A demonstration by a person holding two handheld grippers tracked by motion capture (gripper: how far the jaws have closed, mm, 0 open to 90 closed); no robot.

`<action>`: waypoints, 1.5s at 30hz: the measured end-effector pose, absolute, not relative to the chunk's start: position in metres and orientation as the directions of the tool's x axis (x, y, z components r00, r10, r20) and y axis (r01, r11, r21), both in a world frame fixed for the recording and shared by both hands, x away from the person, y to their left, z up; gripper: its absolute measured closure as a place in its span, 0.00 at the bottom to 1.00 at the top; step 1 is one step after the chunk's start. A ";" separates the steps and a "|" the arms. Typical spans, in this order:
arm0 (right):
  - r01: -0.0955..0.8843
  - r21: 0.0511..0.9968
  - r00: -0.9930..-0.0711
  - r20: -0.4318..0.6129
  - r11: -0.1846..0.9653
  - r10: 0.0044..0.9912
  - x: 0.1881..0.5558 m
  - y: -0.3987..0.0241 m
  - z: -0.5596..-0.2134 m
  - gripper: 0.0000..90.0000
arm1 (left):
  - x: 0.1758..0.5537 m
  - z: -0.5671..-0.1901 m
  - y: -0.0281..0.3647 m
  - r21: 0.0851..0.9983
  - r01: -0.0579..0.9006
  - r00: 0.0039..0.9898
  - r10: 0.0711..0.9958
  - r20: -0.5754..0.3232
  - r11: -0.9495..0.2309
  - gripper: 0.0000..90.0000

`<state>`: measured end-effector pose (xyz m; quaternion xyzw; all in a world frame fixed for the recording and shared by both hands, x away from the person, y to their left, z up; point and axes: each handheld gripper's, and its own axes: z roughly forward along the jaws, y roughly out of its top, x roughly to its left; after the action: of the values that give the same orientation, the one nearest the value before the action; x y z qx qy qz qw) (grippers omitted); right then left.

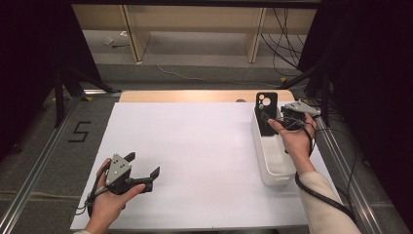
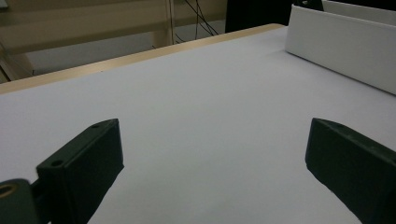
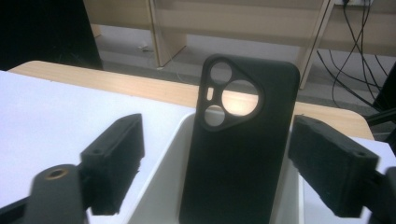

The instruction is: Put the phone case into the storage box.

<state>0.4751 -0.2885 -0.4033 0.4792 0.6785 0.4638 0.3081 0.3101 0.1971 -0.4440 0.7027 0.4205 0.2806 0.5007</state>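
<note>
Nearest us in the right gripper view, the right gripper (image 3: 215, 172) has its two black jaws either side of a black phone case (image 3: 243, 140), and we see gaps on both flanks, more at the left jaw than at the right, so the pads are not yet pressing. The case stands upright at the far end of the white bin (image 1: 272, 156), which sits at about three o'clock on the white table (image 1: 195, 161); its camera cut-outs are at twelve o'clock.

We judge the case light, thin and somewhat flexible, probably soft rubbery plastic, so it should not slip much but may bow if squeezed hard. We would take it by the long side edges, below the cut-outs, where the shell is whole and stiffer. Leaning against the bin wall, it could tip when nudged.

Our left gripper (image 1: 146, 168) rests at seven o'clock, jaws spread wide with nothing between them.
</note>
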 end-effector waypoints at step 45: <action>0.295 0.947 -0.514 0.043 0.129 0.857 0.421 -0.274 -0.391 0.18 | 0.310 -0.443 0.197 0.940 0.306 0.486 0.874 -0.018 -0.151 0.04</action>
<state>0.4214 -0.2744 -0.3915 0.4112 0.7004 0.5161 0.2720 0.3100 0.1966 -0.4433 0.7031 0.4196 0.2845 0.4986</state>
